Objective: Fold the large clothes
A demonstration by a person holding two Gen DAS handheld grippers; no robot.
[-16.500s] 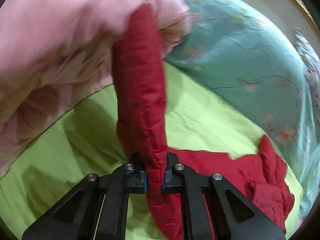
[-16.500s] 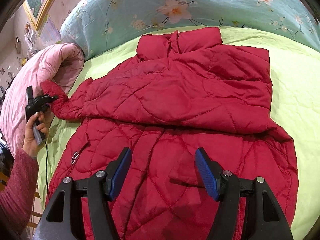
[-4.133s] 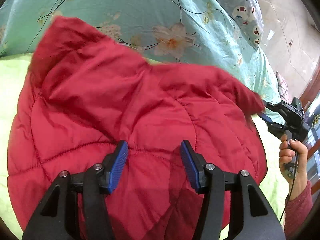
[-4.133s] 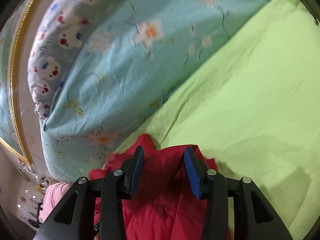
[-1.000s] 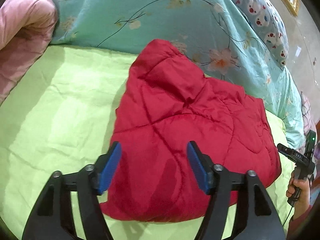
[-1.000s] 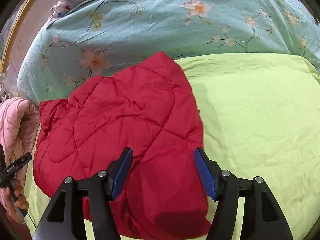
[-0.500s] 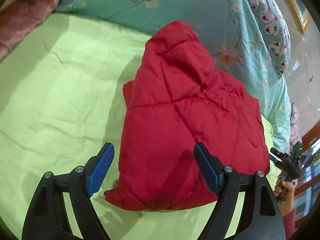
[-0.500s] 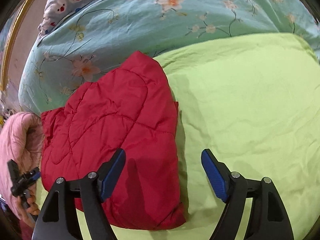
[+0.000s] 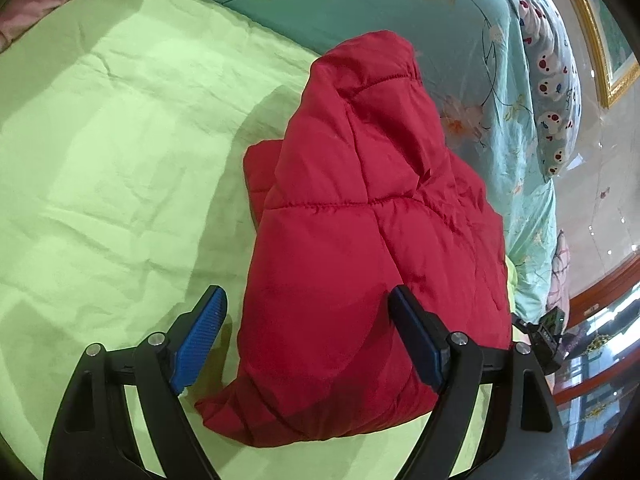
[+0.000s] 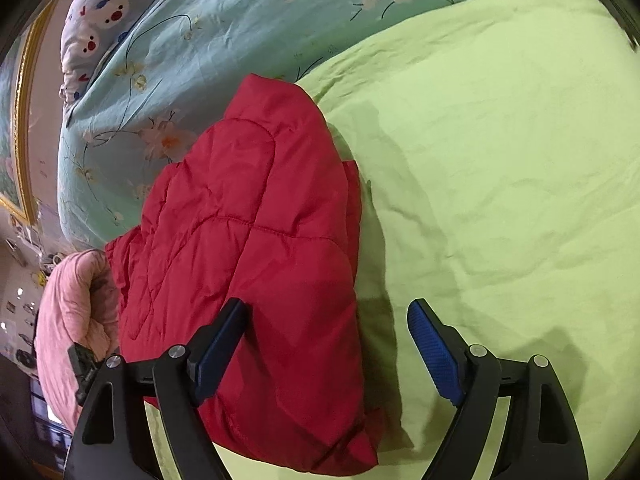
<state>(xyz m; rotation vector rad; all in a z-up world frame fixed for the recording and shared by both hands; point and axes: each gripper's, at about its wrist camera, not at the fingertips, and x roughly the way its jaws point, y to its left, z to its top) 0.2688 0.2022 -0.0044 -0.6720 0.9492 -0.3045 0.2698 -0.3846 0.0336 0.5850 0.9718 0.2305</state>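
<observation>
A red quilted jacket lies folded into a thick bundle on the green bed sheet. It also shows in the right wrist view. My left gripper is open and empty, held above the bundle's near left part. My right gripper is open and empty, held above the bundle's near right edge. The right gripper shows at the far right of the left wrist view, and the left gripper at the far left of the right wrist view.
A teal floral quilt lies behind the jacket, with a cartoon-print pillow beyond it. A pink blanket sits at the bed's left side. Green sheet stretches to the right of the jacket.
Both grippers have opened wider and drawn back from the folded jacket. The left view swung left and the right view swung right. The jacket lies still.
</observation>
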